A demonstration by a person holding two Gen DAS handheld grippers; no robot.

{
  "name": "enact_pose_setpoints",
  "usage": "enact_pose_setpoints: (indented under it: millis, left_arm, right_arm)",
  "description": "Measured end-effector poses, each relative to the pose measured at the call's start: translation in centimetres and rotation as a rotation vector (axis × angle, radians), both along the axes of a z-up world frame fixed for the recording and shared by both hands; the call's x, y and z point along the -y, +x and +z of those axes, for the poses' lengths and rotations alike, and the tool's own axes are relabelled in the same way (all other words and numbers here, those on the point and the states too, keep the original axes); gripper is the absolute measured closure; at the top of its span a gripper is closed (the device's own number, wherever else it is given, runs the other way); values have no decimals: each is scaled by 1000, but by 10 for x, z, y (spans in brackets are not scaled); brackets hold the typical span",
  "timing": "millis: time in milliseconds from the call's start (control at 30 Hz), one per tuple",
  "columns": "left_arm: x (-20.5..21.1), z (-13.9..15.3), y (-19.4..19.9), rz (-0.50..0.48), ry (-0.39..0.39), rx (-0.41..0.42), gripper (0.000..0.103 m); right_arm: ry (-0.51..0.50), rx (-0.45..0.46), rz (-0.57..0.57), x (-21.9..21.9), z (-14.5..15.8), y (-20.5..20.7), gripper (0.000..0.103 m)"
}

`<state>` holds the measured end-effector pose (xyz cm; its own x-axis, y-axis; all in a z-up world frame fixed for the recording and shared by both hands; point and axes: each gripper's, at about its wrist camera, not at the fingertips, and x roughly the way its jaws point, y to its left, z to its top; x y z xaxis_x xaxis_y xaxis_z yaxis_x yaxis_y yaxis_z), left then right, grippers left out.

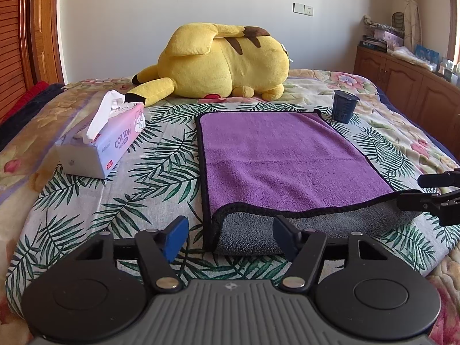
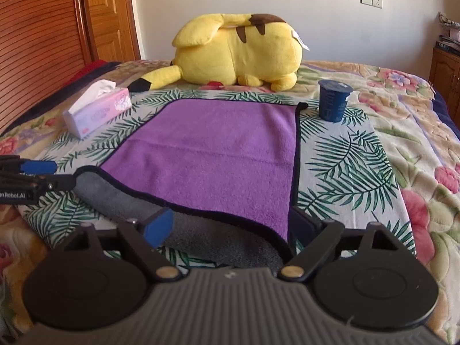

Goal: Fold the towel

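A purple towel (image 1: 276, 155) with black trim lies on the leaf-print cloth, folded once, with its grey underside (image 1: 316, 227) showing along the near fold. My left gripper (image 1: 230, 237) is open, its blue pads either side of the near left corner of the fold. My right gripper (image 2: 230, 224) is open at the near right corner of the towel (image 2: 212, 155), and it also shows at the right edge of the left wrist view (image 1: 425, 189). The left gripper shows at the left edge of the right wrist view (image 2: 37, 172).
A yellow plush toy (image 1: 227, 63) lies behind the towel. A tissue box (image 1: 100, 141) sits to the left. A dark blue cup (image 1: 345, 106) stands by the far right corner. A wooden cabinet (image 1: 408, 86) lines the right wall.
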<state>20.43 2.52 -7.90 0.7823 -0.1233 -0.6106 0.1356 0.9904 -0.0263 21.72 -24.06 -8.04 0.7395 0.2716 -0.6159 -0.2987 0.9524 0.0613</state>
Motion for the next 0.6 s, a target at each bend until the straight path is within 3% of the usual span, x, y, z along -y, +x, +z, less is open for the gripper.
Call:
enact_pose_setpoints:
  millis: [300,600]
  left_arm:
    - [-8,-8,21,16,-24,-19,60]
    - [-12,-9,29,-15,-104,-46,86]
  right_arm:
    - [20,-61,-6,10,-2,7,16]
    - [38,-96,-15,20,-4,13,22]
